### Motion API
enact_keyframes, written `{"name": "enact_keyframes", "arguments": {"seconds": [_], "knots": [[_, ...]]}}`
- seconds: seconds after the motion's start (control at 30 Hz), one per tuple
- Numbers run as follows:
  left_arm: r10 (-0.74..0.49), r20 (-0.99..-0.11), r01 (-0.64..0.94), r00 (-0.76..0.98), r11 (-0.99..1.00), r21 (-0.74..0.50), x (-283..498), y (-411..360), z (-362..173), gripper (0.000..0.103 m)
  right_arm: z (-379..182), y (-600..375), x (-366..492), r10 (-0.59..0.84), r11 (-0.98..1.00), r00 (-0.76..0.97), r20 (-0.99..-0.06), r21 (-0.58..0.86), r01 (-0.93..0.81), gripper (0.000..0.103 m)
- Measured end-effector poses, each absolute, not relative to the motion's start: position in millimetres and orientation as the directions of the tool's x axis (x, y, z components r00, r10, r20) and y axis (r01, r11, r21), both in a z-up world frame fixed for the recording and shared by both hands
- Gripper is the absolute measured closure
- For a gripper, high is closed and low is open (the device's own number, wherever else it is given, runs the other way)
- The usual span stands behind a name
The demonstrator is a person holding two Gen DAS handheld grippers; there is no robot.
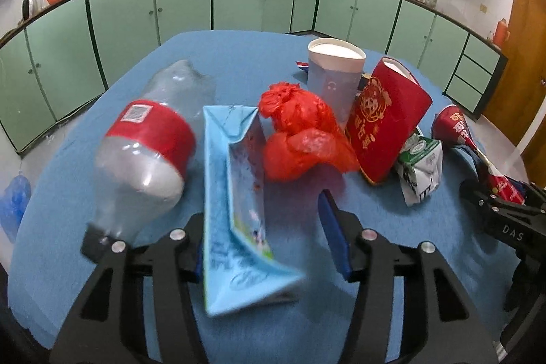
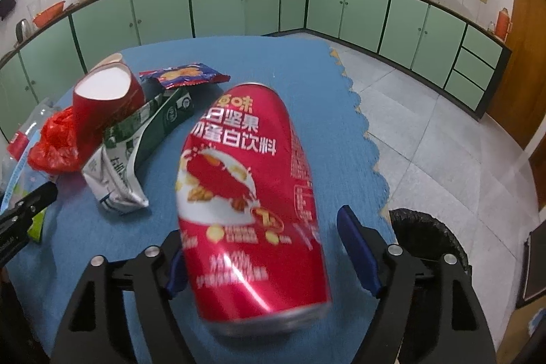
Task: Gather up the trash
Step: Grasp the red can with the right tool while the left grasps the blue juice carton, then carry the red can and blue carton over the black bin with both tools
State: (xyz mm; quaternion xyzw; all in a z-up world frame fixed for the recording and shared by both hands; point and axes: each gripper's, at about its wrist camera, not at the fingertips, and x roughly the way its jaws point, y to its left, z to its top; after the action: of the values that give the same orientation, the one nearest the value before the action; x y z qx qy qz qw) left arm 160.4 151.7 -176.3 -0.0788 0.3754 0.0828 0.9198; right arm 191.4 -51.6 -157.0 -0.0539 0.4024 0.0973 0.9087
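My left gripper (image 1: pixel 264 239) is open, with a flattened light blue carton (image 1: pixel 235 203) lying between its fingers against the left one. My right gripper (image 2: pixel 269 248) is open around a red drink can (image 2: pixel 252 203) that rests against its left finger; a gap shows at the right finger. The can also shows in the left wrist view (image 1: pixel 457 128). On the blue table (image 1: pixel 85 227) lie a clear plastic bottle with a red label (image 1: pixel 150 152), a red plastic bag (image 1: pixel 300 132), a pale paper cup (image 1: pixel 334 70), a red paper cup (image 1: pixel 385 115) and a crushed green milk carton (image 1: pixel 419 169).
A snack wrapper (image 2: pixel 184 74) lies at the far side of the table. A black-lined trash bin (image 2: pixel 426 237) stands on the tiled floor to the right of the table. Green kitchen cabinets (image 2: pixel 239 2) run along the back wall.
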Motion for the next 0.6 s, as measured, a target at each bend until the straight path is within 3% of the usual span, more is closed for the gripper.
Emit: {"name": "enact_keyframes", "arguments": {"seconds": [0.07,0.1,0.13,0.2,0.43,0.6], "knots": [[0.102,-0.703,-0.221,0.704,0.972,-0.079,162.0,151.0,-176.8,0.066,-157.8,-51.6,193.0,0.137,0.975,0.653,-0.745,-0.015,-0.222,0.028],[0.101,-0.702,-0.223,0.705,0.971,-0.084,162.4,151.0,-176.7,0.074,-158.7,-51.9,193.6,0.151,0.973,0.644,-0.750,-0.005,-0.233,0.035],[0.097,-0.703,-0.224,0.704,0.970,-0.090,163.1,151.6,-176.5,0.079,-158.9,-52.0,193.3,0.159,0.971,0.640,-0.752,0.003,-0.238,0.044],[0.099,-0.702,-0.230,0.705,0.969,-0.094,163.2,153.1,-175.6,0.084,-157.3,-53.6,192.1,0.177,0.969,0.634,-0.753,0.018,-0.248,0.046],[0.137,-0.673,-0.246,0.727,0.967,-0.069,149.7,148.9,-162.2,0.085,-140.5,-63.1,179.7,0.276,0.949,0.620,-0.735,0.104,-0.298,0.063],[0.154,-0.649,-0.257,0.745,0.964,-0.066,135.4,145.2,-147.7,0.085,-127.0,-72.9,174.2,0.334,0.936,0.614,-0.715,0.175,-0.306,0.067]]}}
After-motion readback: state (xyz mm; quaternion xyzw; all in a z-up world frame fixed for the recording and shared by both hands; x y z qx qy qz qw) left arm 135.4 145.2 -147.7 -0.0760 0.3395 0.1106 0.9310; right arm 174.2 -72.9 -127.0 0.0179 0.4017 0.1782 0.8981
